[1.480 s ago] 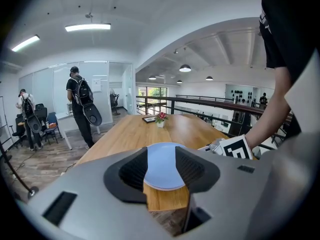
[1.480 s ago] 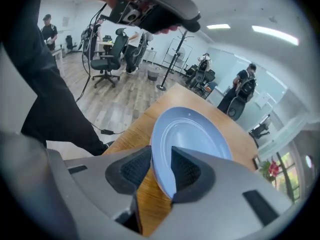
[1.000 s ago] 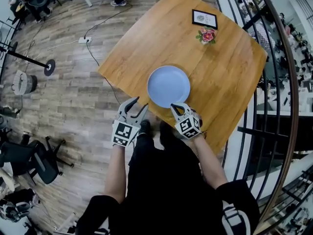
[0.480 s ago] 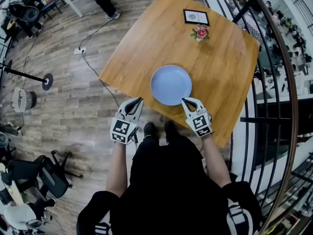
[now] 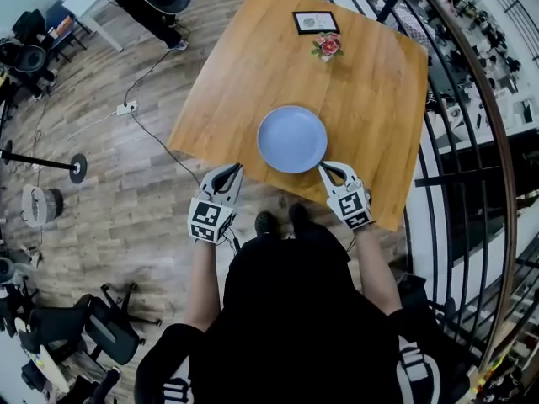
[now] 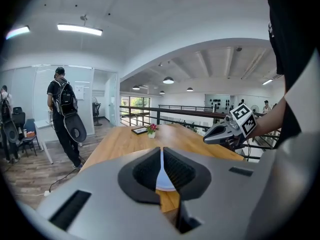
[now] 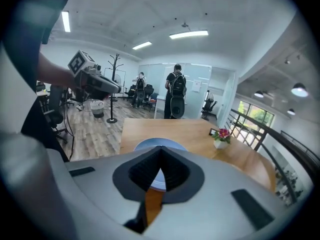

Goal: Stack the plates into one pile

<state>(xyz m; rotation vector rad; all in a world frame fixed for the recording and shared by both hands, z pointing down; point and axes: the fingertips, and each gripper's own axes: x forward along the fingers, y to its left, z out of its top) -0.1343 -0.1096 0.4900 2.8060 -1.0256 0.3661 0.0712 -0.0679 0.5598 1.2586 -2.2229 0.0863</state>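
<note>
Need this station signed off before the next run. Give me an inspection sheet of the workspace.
Surface: wooden table, no spills seen.
Job's things: blue plate near the table's near edge; only one pile seen, and how many plates it holds cannot be told.
Clutter: frame and flowers at the far side, apart from the plate.
Grippers: left gripper and right gripper sit either side of the plate's near rim, both shut and empty; the left fingers have just closed on nothing.
Cables: cable and power strip on the floor left of the table.
Surroundings: railing at right, chairs at left, a person beyond the table.
</note>
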